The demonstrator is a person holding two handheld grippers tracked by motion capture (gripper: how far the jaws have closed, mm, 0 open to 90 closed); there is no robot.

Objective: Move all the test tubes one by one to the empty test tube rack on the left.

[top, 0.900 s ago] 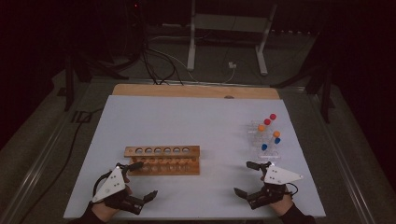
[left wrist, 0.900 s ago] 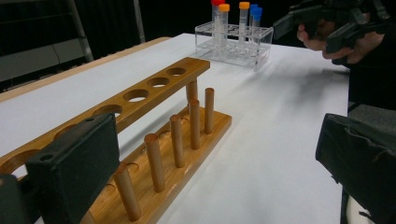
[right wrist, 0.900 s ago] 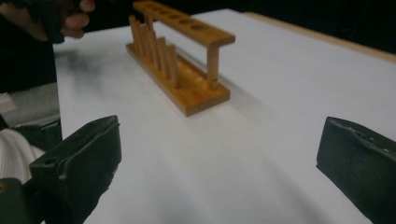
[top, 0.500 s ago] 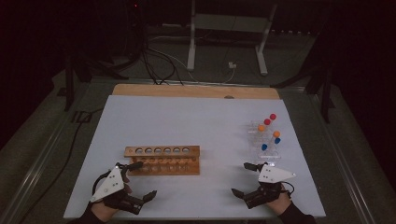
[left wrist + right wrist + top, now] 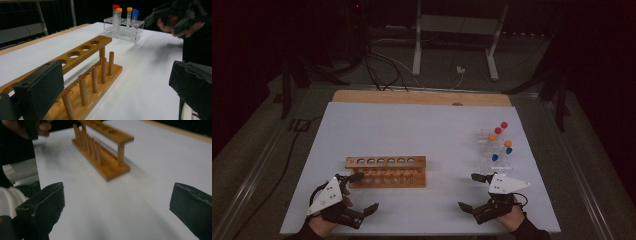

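A wooden test-tube rack [image 5: 385,171] with empty holes stands on the white table [image 5: 422,125], left of centre. A clear plastic rack [image 5: 495,150] at the right holds several tubes with red, orange and blue caps. My left gripper [image 5: 366,191] rests near the front edge, just in front of the wooden rack's left end, open with nothing between its jaws. My right gripper [image 5: 468,191] sits near the front edge, in front of the clear rack, also open and empty. In the left gripper view the wooden rack [image 5: 85,72] lies close ahead, with the clear rack [image 5: 125,23] behind it.
A wooden strip [image 5: 422,97] borders the table's far edge. Cables and a metal stand [image 5: 457,40] lie on the dark floor beyond. The right gripper view shows the wooden rack [image 5: 102,147] ahead and the other hand [image 5: 32,127] at the top left.
The right gripper has drifted slightly to the left along the front edge. The left gripper has stayed where it was.
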